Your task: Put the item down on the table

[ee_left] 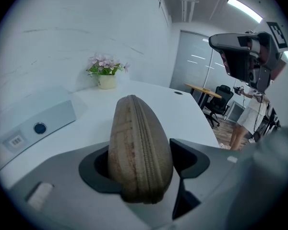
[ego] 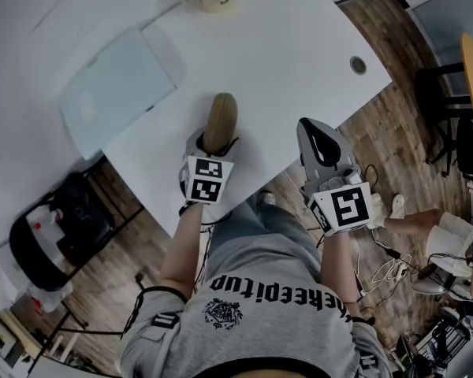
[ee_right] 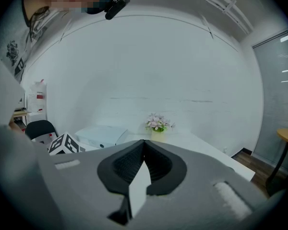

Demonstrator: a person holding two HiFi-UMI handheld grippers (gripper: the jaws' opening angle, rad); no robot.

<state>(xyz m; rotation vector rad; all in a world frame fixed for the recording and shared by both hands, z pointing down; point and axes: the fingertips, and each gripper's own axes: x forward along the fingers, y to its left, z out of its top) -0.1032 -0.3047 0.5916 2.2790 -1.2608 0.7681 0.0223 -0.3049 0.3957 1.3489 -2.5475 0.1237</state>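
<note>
Left gripper (ee_left: pixel 144 163) spread wide around tan zip case (ego: pixel 220 122); right pad looks just clear of it, so released rather than gripping. Case stands on edge at lower centre of head view, apparently resting on white desk (ego: pixel 284 69) near front edge. Right gripper (ee_right: pixel 143 169) clenched, empty, kept aside at right.

An office is showing here. A white desk (ego: pixel 299 69) (with cable grommet (ego: pixel 358 64)) is lining the wall (ee_left: pixel 86 28); swivel chairs (ee_left: pixel 224 92) are standing by a glass partition (ee_left: pixel 192 66).
</note>
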